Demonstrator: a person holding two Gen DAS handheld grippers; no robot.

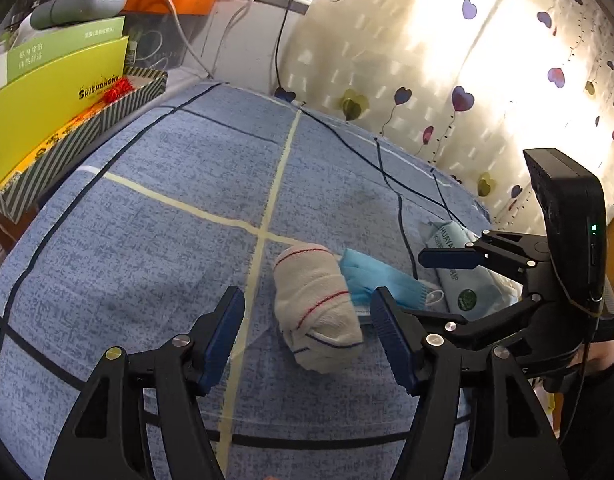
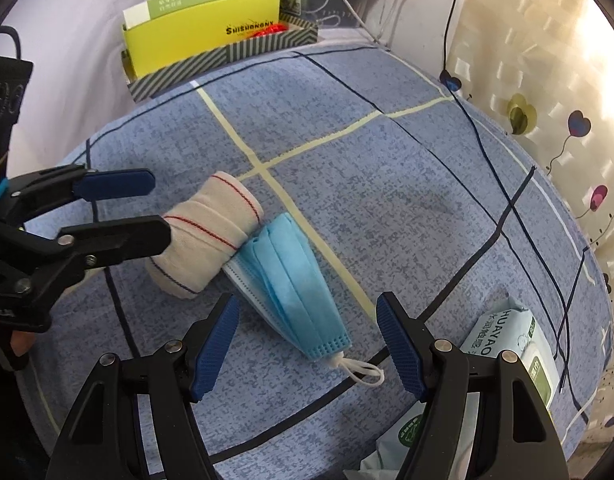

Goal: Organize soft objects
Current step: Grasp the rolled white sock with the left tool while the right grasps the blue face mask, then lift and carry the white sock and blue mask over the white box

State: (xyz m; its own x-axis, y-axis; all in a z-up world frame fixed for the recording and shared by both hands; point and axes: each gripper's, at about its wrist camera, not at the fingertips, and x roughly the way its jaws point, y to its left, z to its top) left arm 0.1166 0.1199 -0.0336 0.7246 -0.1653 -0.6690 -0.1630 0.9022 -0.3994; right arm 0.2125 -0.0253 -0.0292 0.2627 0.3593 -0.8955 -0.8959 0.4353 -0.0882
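The rolled sock lies mid-frame in the left wrist view on the blue bedsheet, its end touching the folded blue face mask, apparently so the soft things gather in one spot. The wipes pack sits apart at lower right. The left gripper straddles the sock, fingers released, touching nothing. The right gripper hangs over the mask, fingers spread, empty.

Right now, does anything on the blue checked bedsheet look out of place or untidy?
Slightly. The folded blue face mask lies askew, its upper end touching the rolled white sock with red stripes. The pale green wet-wipe pack sits apart near the bed's edge. Nothing looks damaged or spilled.
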